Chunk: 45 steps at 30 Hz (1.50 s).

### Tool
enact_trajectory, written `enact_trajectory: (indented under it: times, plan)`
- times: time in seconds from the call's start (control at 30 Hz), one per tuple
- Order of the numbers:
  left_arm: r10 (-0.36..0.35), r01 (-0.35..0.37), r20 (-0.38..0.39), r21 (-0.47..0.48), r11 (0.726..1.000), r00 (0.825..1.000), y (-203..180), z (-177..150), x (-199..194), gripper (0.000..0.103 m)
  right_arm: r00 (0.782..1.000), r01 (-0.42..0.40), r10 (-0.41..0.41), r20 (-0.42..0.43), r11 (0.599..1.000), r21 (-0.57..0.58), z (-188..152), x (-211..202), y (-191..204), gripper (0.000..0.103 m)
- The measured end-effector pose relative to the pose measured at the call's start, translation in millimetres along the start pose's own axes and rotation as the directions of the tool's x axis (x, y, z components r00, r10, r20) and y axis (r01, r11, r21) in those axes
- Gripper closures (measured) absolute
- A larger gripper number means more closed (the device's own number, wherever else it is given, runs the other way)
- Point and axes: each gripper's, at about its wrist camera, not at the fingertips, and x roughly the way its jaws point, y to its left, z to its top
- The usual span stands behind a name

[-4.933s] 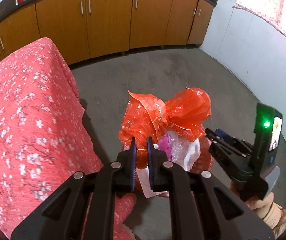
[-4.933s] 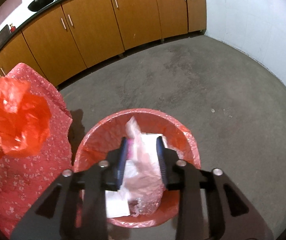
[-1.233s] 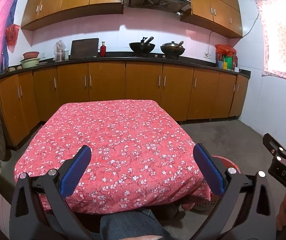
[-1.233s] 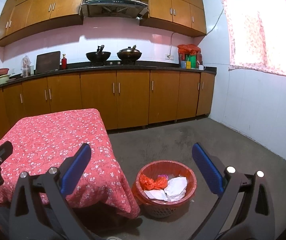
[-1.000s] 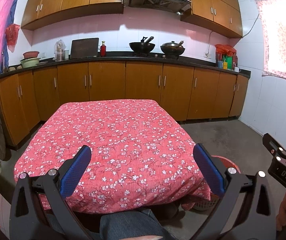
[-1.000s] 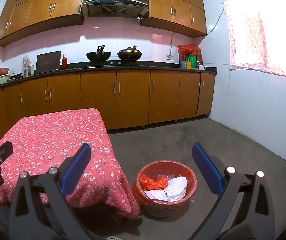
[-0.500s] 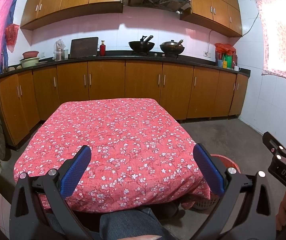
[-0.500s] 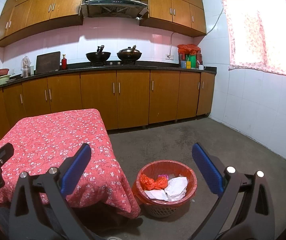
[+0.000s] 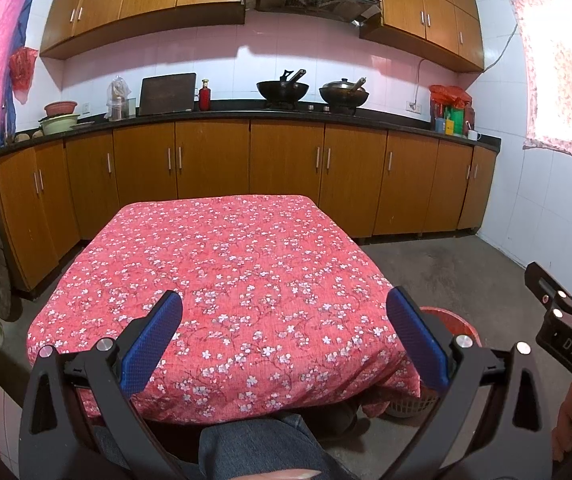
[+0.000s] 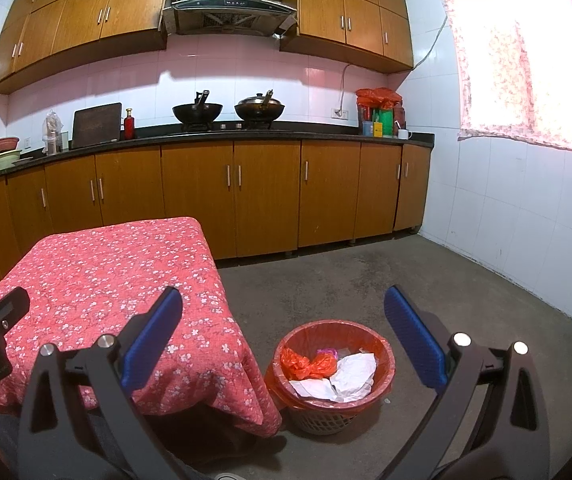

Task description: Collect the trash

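Red-lined basket (image 10: pixel 381 354) holds orange bag (image 10: pixel 307 363) — white papers (image 10: pixel 347 376).

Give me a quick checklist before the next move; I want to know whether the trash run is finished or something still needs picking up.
1. Left tongs free of trash: ok, spread wide with nothing between them.
2. Right tongs free of trash: ok, wide open and empty.
3. Orange plastic bag inside the red waste basket: ok, it lies in there with white crumpled paper.
4. Floral tablecloth free of litter: ok, none visible on top.
5. Concrete floor around the basket free of litter: ok where it shows.
6. Under the table: cannot tell, the hanging cloth hides it.
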Motion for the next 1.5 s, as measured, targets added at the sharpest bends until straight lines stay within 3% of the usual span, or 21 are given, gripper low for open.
enact_trajectory:
  times: [1.5]
  plan:
    - [-0.008,0.008,-0.008,0.003,1.000,1.000,5.4,-4.4,4.0,0.002,1.000,-0.001,0.001,0.000,1.000,0.003,-0.3,0.0,-1.3,0.004]
